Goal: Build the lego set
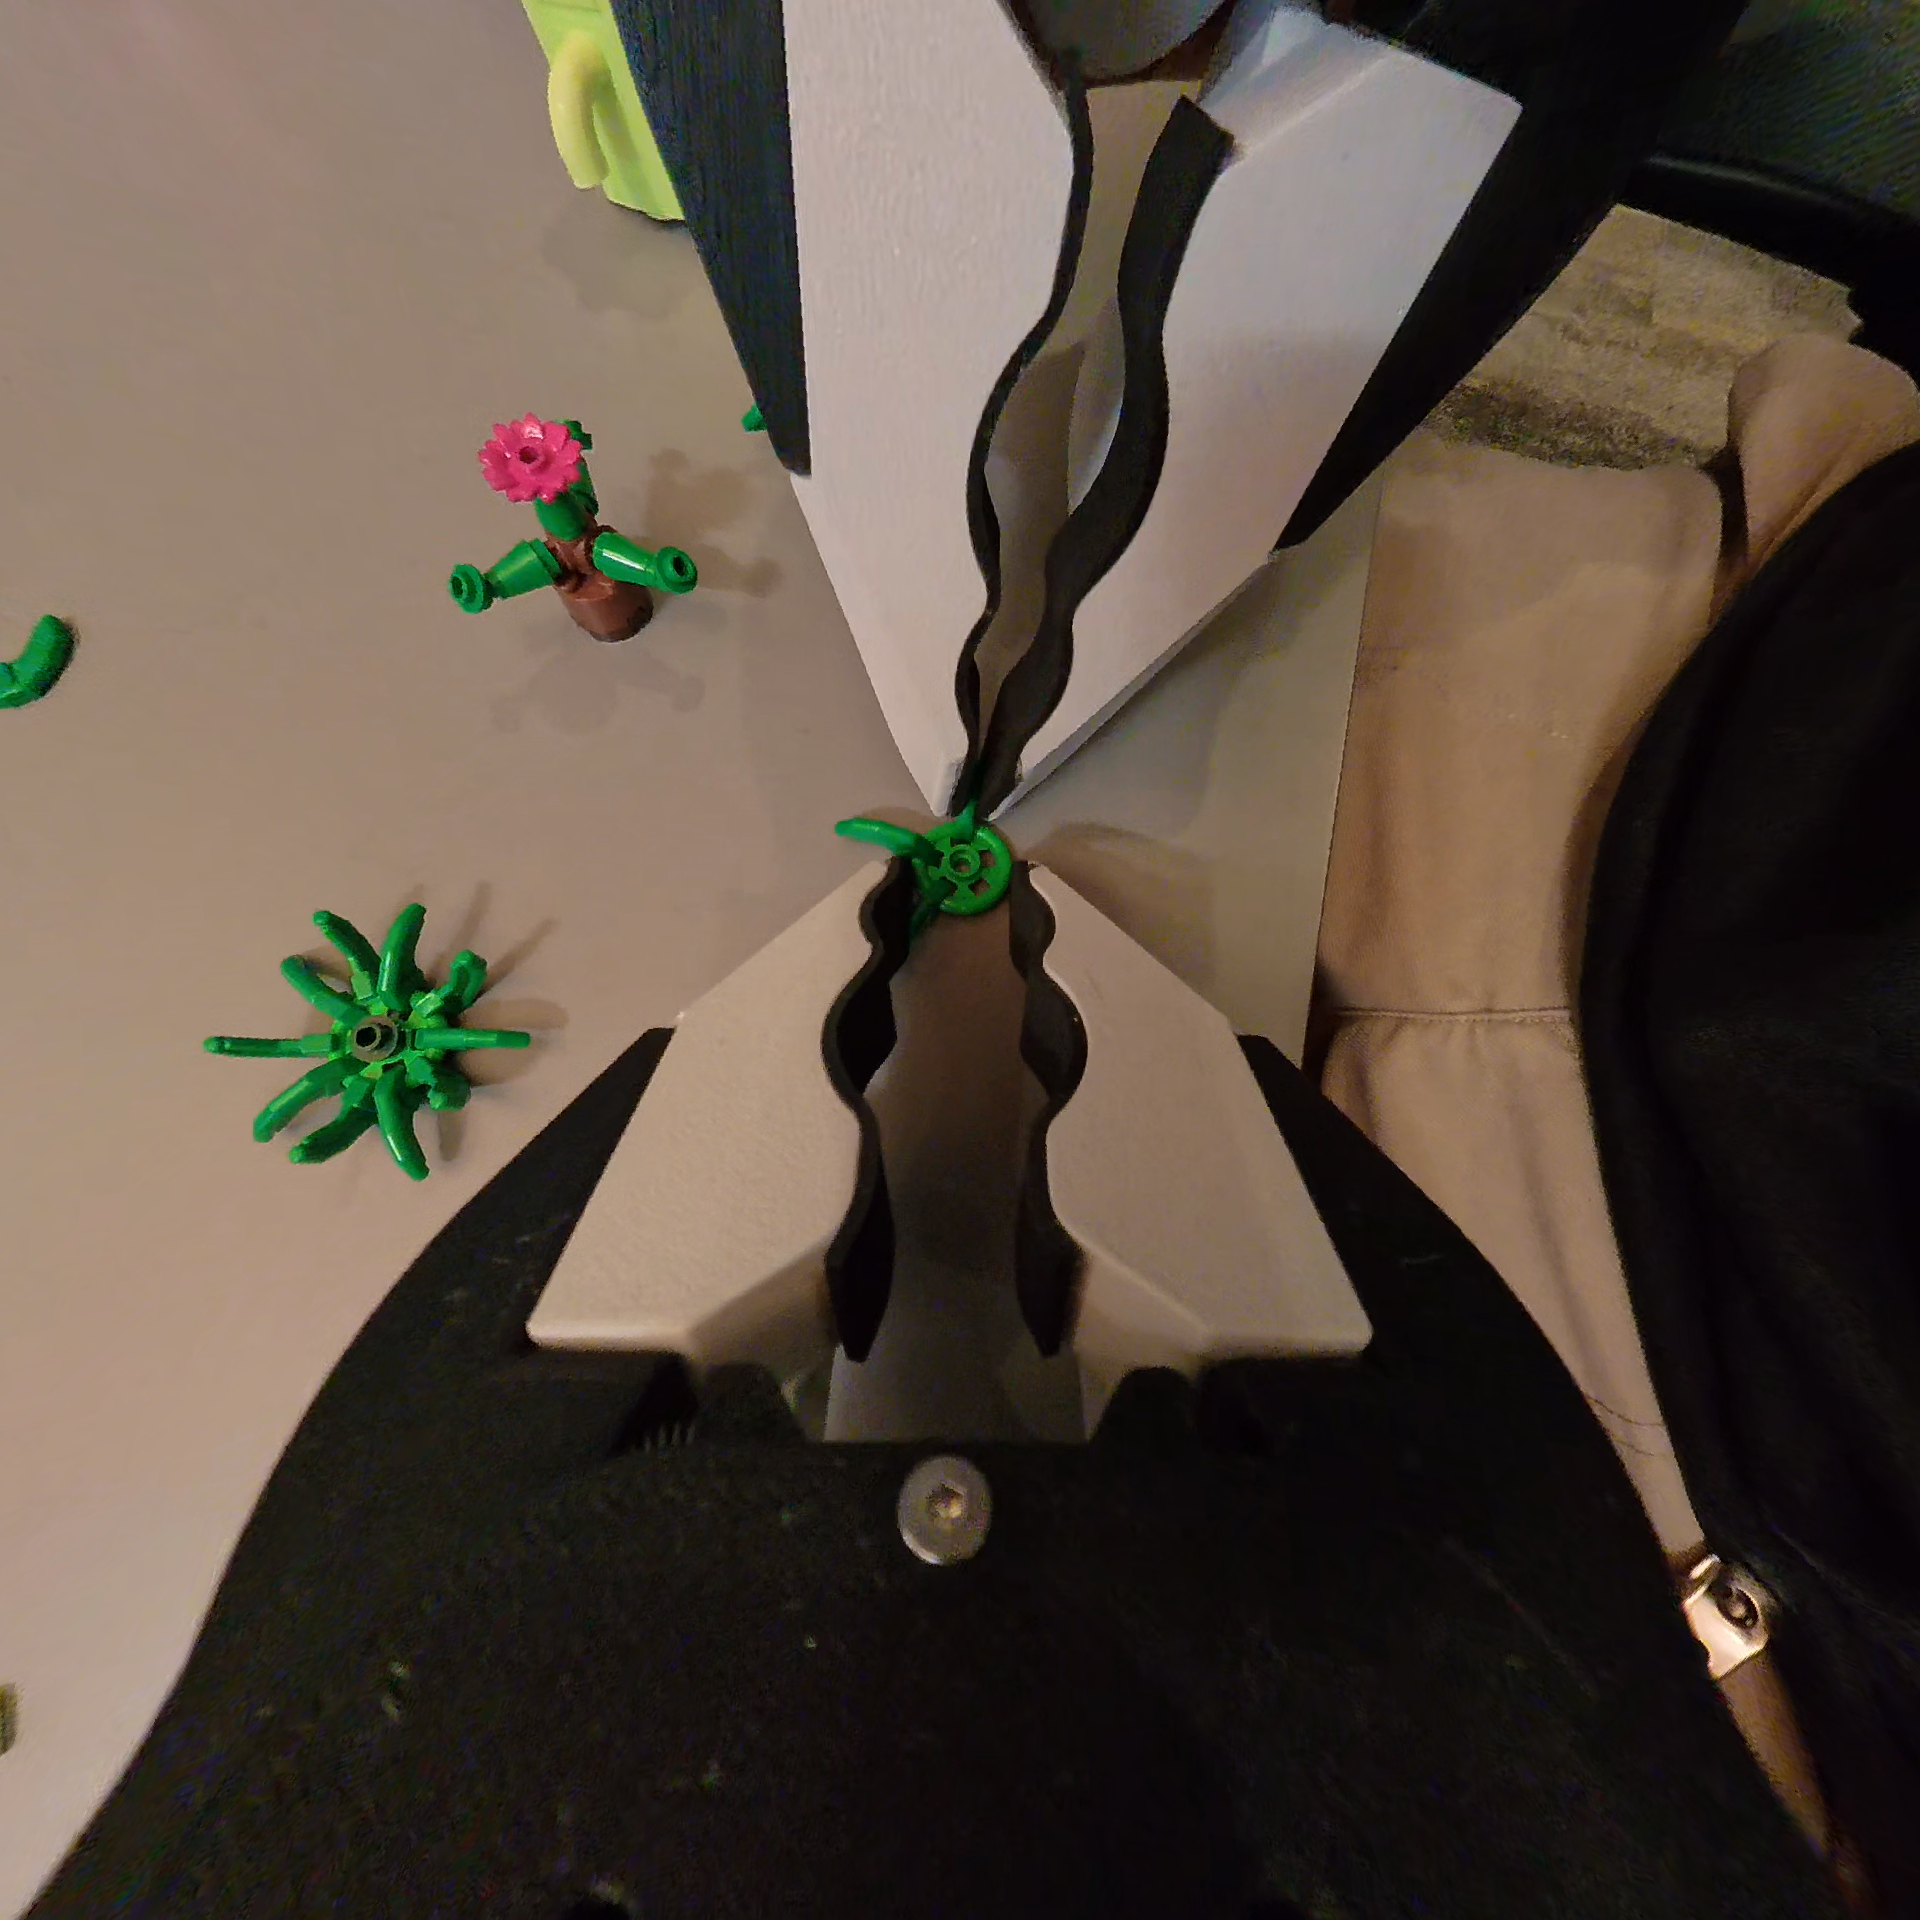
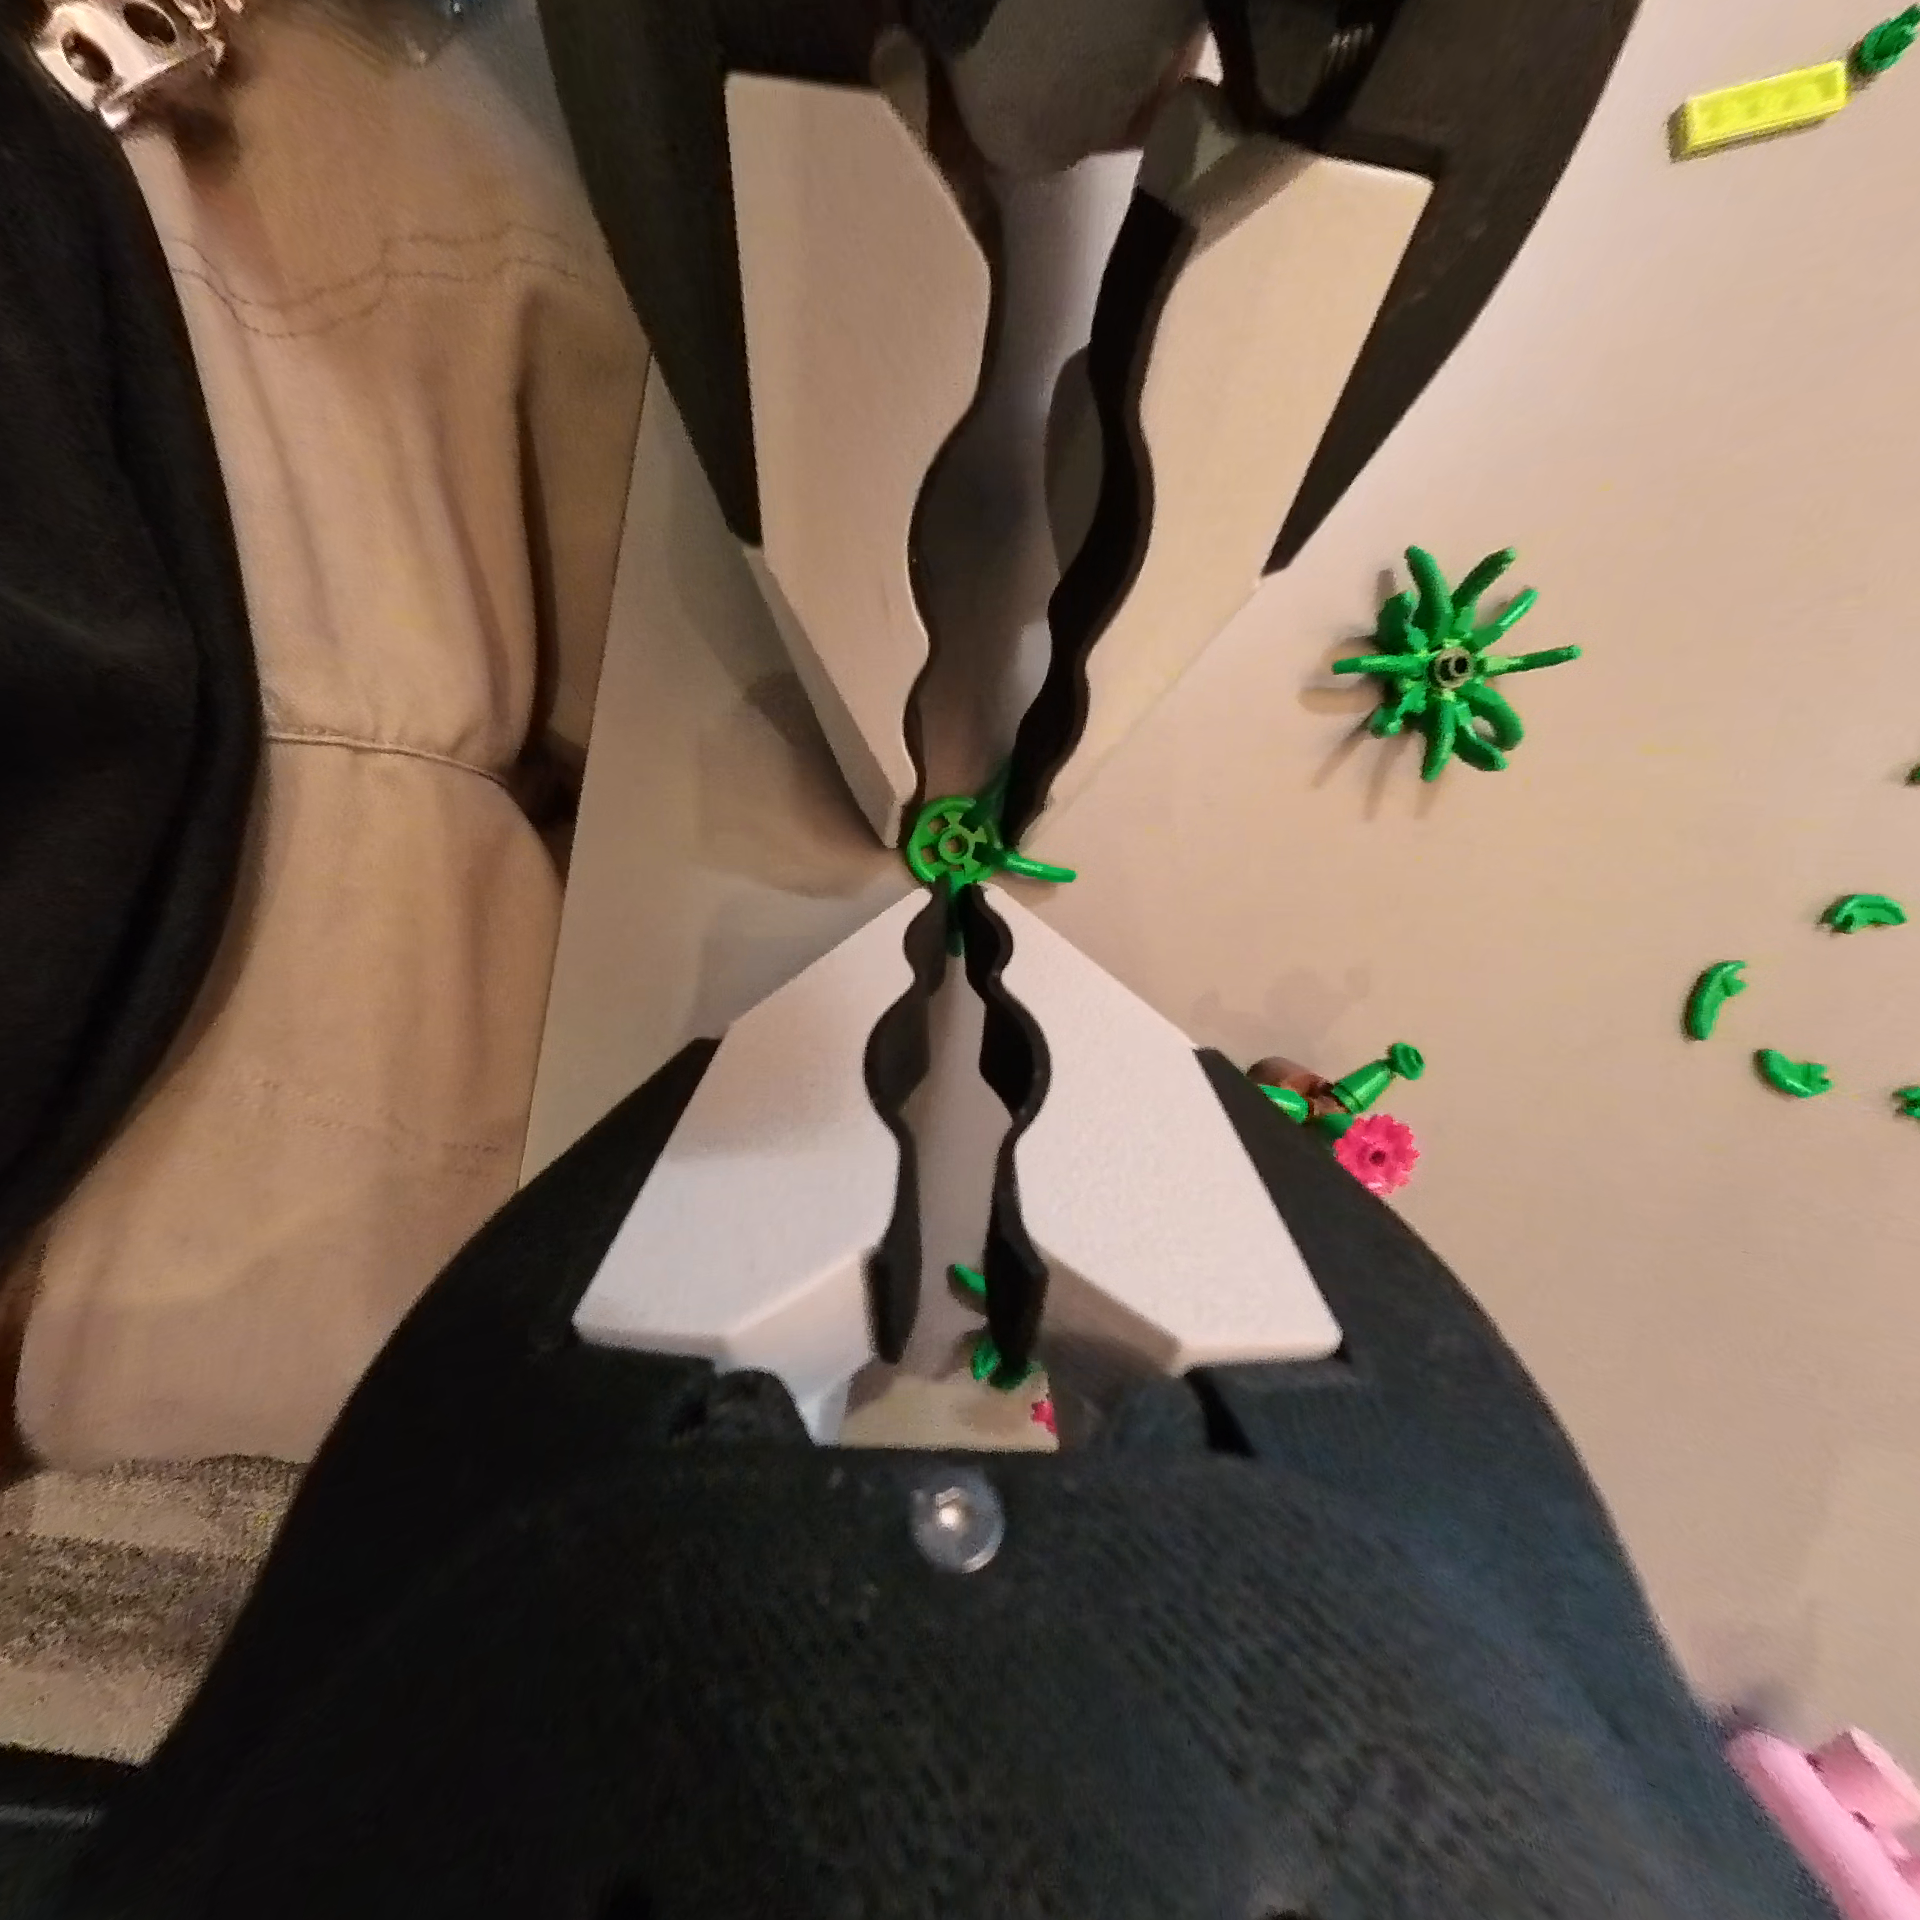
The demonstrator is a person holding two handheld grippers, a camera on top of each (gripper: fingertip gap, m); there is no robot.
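**Left wrist view: two grippers meet tip to tip on one green ring piece**

Left wrist view shows the left gripper [image 1: 951,883] at the bottom, its tips narrowed around a small green ring piece [image 1: 966,864] with a leaf prong sticking out left. The right gripper [image 1: 982,795] comes down from above, fingertips pinching the same piece's stem. Both hold it above the grey table [image 1: 260,312], near its edge.

On the table to the left lies a spiky green leaf cluster [image 1: 369,1039]. Farther off stands a pink flower on a brown stem [image 1: 566,530] with green cones at its sides. A lime-green block [image 1: 597,94] sits at the far edge.

Right wrist view repeats the pinch mirrored, with loose green leaves [image 2: 1714,997] scattered on the table beyond.
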